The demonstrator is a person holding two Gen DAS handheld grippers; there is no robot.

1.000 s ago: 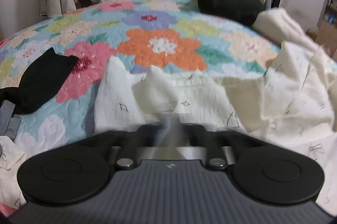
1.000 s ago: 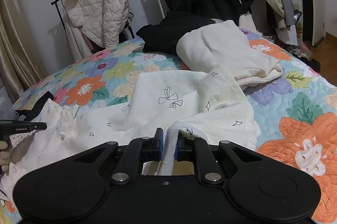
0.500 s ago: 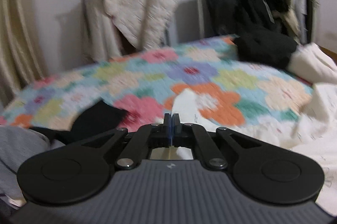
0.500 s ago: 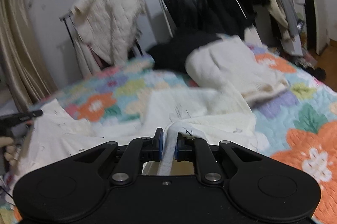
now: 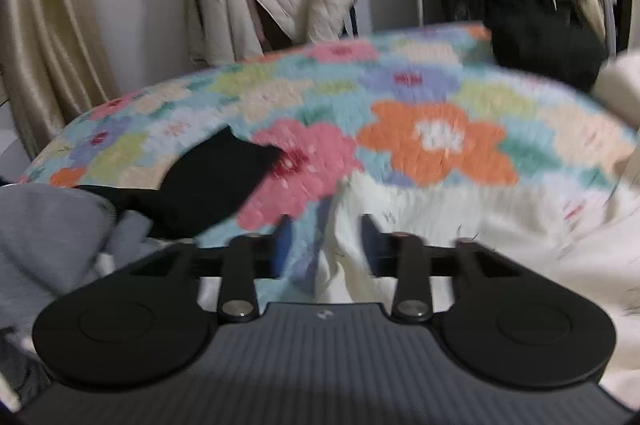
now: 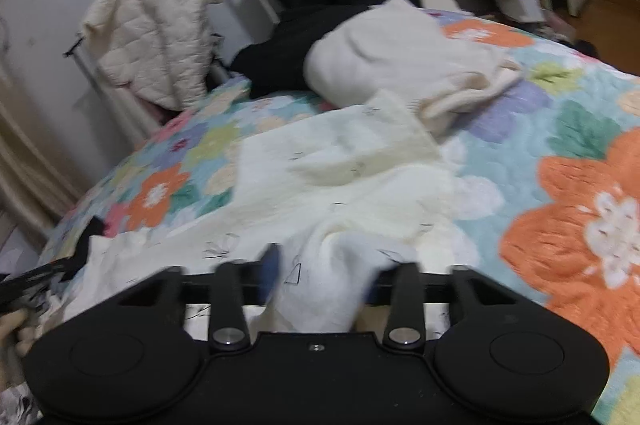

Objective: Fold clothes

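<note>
The cream printed cotton garment (image 6: 320,185) lies spread across the near edge of the floral quilted bedspread (image 6: 580,225). Left gripper (image 5: 324,245) and right gripper (image 6: 320,273) both gape, fabric loose between jaws: release step; next, regrip an edge to fold

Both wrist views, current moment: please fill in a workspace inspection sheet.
Surface: bed under a floral patchwork quilt.
Job's things: cream printed cotton garment, rumpled, spread across the quilt.
Clutter: plain cream knit bundle; black cloth; grey fabric.
Grippers: left claw open, the garment's edge between its fingers; right claw open, a fold between its fingers.
Cables: nothing seen.
Surroundings: cream quilted jacket on a rack; beige curtain.
</note>
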